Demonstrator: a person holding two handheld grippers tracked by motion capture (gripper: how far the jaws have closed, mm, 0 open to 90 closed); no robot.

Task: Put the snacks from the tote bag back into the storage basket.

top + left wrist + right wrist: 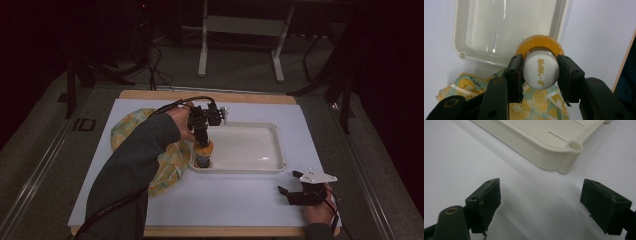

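Bottle (white cap) — in left gripper

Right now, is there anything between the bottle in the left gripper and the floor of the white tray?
Nothing visible does. The left gripper holds the bottle upright at the near-left corner of the tray, whose floor is bare.

High view is dim and soft, the floor around the white table cover falling off to near black. Glare streaks run down the cream tray in the left gripper view, bright and sharp there. In the right gripper view the near pads blur slightly, and soft shadows spread below the tray's corner.
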